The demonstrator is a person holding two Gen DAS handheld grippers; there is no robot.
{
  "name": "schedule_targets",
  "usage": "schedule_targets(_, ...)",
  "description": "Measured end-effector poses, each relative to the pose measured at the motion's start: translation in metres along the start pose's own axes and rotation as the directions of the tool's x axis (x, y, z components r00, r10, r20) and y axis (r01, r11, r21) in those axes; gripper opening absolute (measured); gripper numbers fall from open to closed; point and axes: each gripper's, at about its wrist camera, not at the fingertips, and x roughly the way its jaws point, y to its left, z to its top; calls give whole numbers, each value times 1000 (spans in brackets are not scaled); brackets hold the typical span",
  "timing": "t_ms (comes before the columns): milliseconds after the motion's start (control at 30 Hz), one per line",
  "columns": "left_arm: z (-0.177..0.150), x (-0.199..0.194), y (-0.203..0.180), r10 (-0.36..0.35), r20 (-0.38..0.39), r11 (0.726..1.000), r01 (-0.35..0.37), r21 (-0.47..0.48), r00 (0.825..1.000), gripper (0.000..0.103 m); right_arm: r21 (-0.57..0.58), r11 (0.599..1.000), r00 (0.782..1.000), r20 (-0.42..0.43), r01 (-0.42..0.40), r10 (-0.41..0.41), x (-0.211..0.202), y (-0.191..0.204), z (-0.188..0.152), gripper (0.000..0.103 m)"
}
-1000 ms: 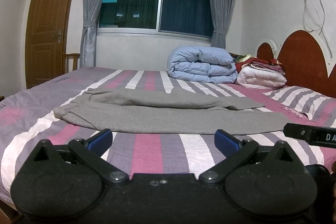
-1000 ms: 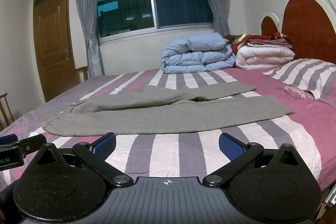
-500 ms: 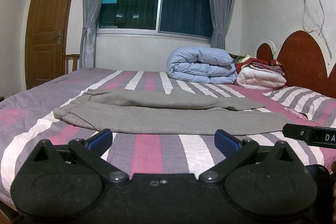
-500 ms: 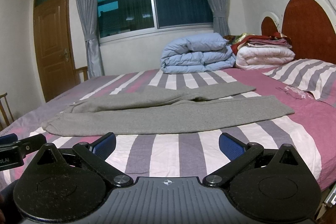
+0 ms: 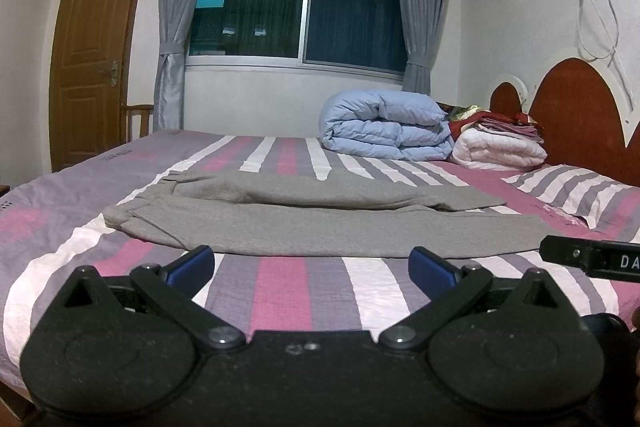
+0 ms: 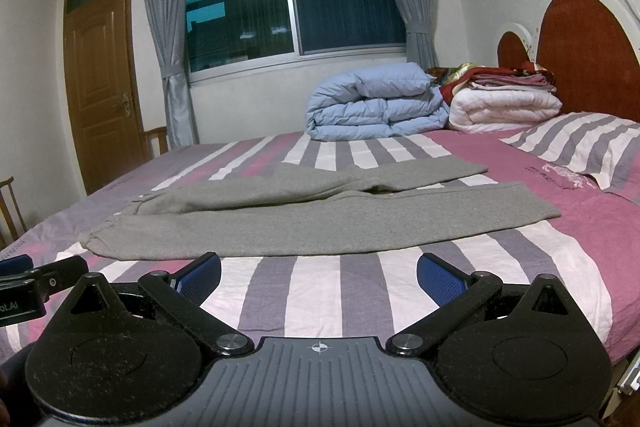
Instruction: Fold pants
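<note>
- Left wrist view: my left gripper [image 5: 310, 261], black with blue pads, has its fingers spread wide and holds nothing; it hangs over the near edge of the striped pink, purple and white bedsheet [image 5: 288, 291].
- The grey knit pants [image 5: 320, 223] lie flat across the middle of the bed, waistband to the left, leg ends to the right, the two legs splayed apart with the far leg angled away. They sit just beyond my pads, not touching them.
- Nothing has shifted here over the last second: same framing, same cloth. I judge folding has not begun.
- At the far end I see a rolled light-blue quilt [image 5: 384, 127] and a striped pillow [image 5: 576, 191] to the right.
- Right wrist view: my right gripper [image 6: 318, 277] is likewise spread wide and empty, short of the pants [image 6: 320, 223]' near edge. No change either.
- The left gripper's tip [image 6: 24, 285] shows at the left margin.
- My reading: both tools are poised; next I should reach the far leg and bring it over the near one.
</note>
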Motion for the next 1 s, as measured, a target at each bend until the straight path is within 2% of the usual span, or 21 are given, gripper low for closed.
schedule_targets(833, 0, 0, 2, 4, 2, 1000, -4, 4, 1000, 97, -1, 1000, 1000, -2, -1, 1, 1, 0, -1, 103)
schedule_targets(1000, 2, 1, 9, -1, -27, 1000, 0, -15, 1000, 97, -5, 1000, 1000, -6, -13, 13, 2, 0, 0, 103)
